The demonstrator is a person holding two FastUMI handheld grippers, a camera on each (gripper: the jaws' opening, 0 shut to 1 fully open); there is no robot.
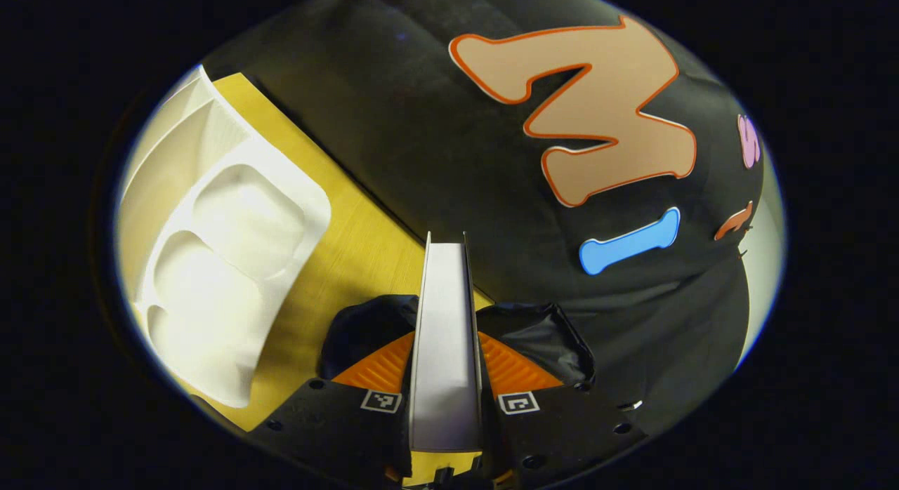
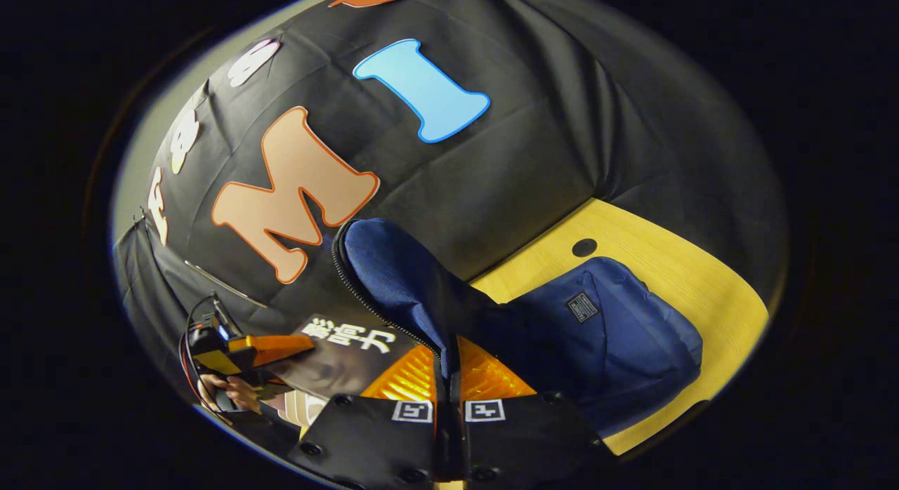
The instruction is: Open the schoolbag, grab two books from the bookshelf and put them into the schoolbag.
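The left gripper (image 1: 447, 349) clamps a thin, stiff book (image 1: 447, 321) edge-on. The right gripper (image 2: 447, 378) pinches the soft flap (image 2: 393, 272) of the schoolbag (image 2: 618, 335), which probably slumps, lying near the desk's (image 2: 674, 265) back edge.

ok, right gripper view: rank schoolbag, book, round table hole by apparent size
1. Schoolbag: largest, its flap pinched in the right gripper.
2. Book: smaller, partly hidden; it lies nearer the camera, so true size is unsure. The left gripper holds it.
3. Hole in the table: smallest.
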